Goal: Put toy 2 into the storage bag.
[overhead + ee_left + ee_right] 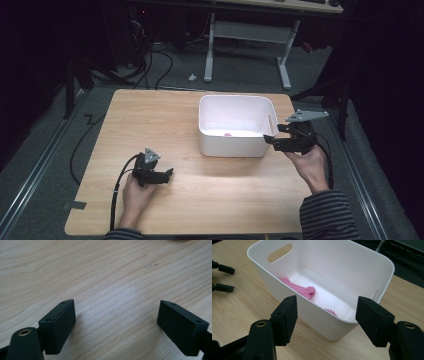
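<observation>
A white plastic bin (pixel 235 145) with handle slots stands on the wooden table (pixel 150 115), right of centre. Inside it lies a pink spiky rubbery thing (pixel 299 288), of which a small pink patch (pixel 227 134) shows from above. My right gripper (pixel 274 139) is held just off the bin's right front corner, open and empty, its jaws on either side of that corner (pixel 327 312). My left gripper (pixel 168 174) rests low over bare wood (pixel 112 305) at the front left, open with nothing between its jaws.
Beyond the table's far edge is dark floor with cables (pixel 150 60) and a white desk frame (pixel 250 35). Wide bare wood lies left of and in front of the bin. The left gripper's jaw tips (pixel 224 277) appear far off in the right gripper view.
</observation>
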Demonstrator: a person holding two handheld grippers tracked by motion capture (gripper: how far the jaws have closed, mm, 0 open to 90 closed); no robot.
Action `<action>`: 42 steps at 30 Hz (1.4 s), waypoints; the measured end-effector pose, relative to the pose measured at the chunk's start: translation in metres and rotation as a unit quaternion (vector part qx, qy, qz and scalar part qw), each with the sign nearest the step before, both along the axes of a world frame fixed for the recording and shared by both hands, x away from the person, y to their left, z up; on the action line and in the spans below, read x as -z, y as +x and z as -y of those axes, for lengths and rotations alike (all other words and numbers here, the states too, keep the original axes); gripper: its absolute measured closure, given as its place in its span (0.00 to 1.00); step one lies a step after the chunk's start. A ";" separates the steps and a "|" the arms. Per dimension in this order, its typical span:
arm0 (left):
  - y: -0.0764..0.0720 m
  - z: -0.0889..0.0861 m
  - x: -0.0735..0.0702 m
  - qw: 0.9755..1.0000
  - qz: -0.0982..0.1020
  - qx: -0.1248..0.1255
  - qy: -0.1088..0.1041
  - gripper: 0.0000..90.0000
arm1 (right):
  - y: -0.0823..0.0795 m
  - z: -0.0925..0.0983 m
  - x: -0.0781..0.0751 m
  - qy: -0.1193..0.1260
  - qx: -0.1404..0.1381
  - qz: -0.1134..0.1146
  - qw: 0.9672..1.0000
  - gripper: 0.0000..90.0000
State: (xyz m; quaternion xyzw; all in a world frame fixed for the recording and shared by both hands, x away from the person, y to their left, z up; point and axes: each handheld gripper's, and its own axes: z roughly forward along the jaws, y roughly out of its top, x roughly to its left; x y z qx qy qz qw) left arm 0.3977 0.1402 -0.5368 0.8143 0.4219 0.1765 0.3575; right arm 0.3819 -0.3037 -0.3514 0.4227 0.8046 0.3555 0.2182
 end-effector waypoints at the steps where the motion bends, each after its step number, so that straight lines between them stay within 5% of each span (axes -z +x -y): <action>1: 0.000 0.000 0.000 1.000 0.000 0.000 0.000 0.17 | -0.002 0.002 -0.001 0.004 0.001 0.003 1.000 0.38; 20: 0.000 0.000 0.000 1.000 0.000 0.000 -0.001 0.18 | -0.051 0.037 0.002 0.030 0.048 0.018 0.998 0.39; 42: 0.000 0.000 0.000 1.000 0.000 0.000 -0.001 0.18 | -0.079 0.059 0.041 0.059 0.076 0.012 0.995 0.40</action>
